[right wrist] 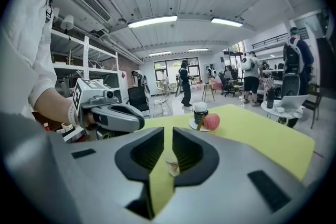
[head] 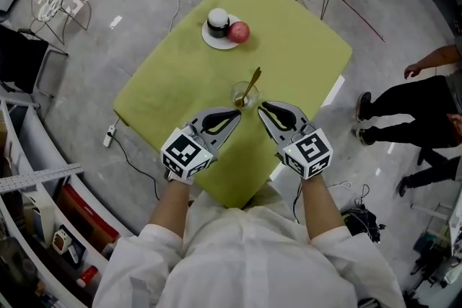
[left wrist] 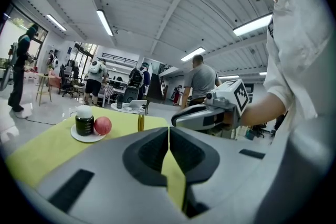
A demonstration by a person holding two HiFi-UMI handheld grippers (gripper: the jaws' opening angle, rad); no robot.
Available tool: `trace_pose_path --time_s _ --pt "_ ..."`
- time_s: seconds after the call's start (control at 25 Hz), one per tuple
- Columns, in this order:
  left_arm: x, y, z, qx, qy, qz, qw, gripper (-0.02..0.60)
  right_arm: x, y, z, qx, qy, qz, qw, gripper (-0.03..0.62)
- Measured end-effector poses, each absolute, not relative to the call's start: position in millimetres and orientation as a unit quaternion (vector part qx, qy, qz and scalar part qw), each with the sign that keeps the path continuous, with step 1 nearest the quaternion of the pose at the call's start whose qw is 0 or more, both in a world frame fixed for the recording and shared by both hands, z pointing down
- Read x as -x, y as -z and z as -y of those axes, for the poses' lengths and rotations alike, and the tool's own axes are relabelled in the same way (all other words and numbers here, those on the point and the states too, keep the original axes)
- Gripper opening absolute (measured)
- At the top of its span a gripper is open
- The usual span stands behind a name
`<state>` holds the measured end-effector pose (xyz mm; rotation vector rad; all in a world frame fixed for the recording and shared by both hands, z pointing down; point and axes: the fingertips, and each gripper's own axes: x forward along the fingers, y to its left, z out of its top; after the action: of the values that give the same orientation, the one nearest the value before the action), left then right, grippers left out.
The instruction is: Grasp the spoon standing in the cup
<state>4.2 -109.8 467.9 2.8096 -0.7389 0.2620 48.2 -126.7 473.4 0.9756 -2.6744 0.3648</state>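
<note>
White sleeves [head: 167, 250] are filling the near edge. Ahead of them, the grey left tongs [head: 236, 112] are sitting pressed together with nothing between them. The grey right tongs [head: 263, 107] are standing slightly apart and gripping nothing. Both tips are hovering just beside a small clear glass cup [head: 244, 95] on the yellow-green worktop [head: 303, 54]. A gold metal spoon [head: 251, 83] is standing tilted in that cup. Farther off, a round white plate [head: 214, 44] is carrying a dark white-lidded jar [head: 218, 20] and a red apple [head: 239, 32].
</note>
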Motion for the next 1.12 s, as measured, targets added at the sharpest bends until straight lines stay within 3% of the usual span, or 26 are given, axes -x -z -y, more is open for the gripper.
trace_pose_path --time_s 1.12 --pt "3 -477 127 -0.949 -0.095 0.273 0.129 0.005 -52 -506 199 -0.355 -0.153 0.904 0.182 0.049"
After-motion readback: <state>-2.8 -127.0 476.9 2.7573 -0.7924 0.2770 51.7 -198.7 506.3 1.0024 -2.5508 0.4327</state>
